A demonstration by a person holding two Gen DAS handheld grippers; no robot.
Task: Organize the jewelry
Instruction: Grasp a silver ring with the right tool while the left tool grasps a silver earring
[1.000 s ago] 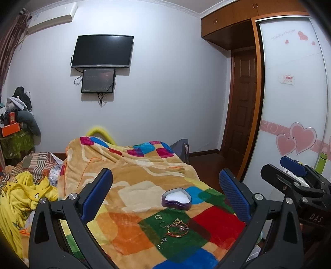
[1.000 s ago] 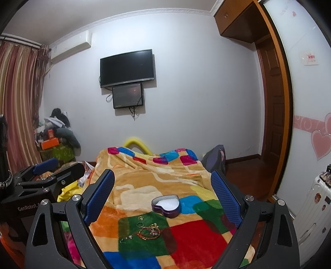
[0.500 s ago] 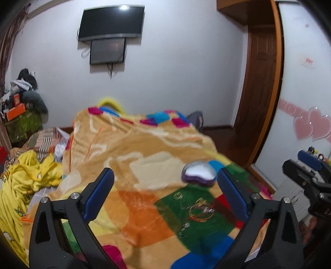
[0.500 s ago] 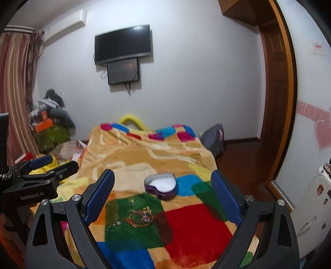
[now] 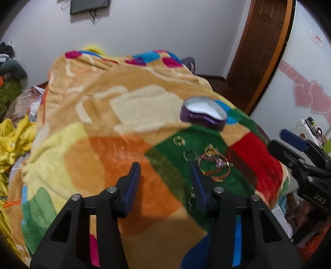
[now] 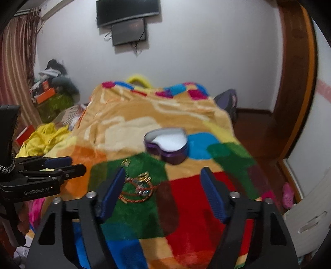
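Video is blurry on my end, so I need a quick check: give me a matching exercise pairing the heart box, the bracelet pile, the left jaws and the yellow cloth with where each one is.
Things:
1. heart-shaped box
2. bracelet pile
3. left gripper
4. yellow cloth

Places:
A. on the green patch of the blanket
B. beside the bed, off the blanket
C. over the orange and green patches, jaws empty
D. farther up the blanket, open top showing white inside

Pairs: 1-D, 2-A, 3-C, 4-B

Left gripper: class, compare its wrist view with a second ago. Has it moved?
Yes. The left gripper has dropped forward toward the blanket: the wall TV has slid to the top edge, and the heart-shaped box looms larger.
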